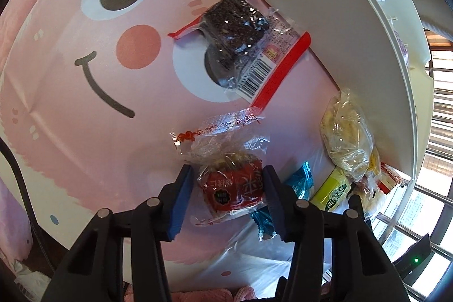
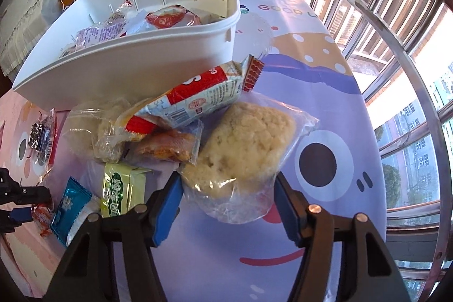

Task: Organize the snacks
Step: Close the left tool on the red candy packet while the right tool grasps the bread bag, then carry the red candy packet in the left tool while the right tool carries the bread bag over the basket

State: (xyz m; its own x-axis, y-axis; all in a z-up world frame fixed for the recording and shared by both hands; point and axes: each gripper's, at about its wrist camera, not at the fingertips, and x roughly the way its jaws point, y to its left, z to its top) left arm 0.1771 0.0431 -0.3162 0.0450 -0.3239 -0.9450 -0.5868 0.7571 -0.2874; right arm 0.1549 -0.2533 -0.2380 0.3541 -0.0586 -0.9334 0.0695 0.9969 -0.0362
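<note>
The left gripper (image 1: 228, 188) clasps a red-wrapped snack (image 1: 233, 190) on the pink cartoon-print counter (image 1: 85, 146). The right gripper (image 2: 228, 198) is spread wide around a pale crumbly cake in clear wrap (image 2: 246, 149), its pads apart from it. A white bin (image 2: 136, 70) holding snacks stands just behind the pile.

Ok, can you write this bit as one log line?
left gripper: closing on red snack | right gripper: open around pale cake | bin: part filled

basket (image 2: 147, 67) contents partly behind its wall
</note>
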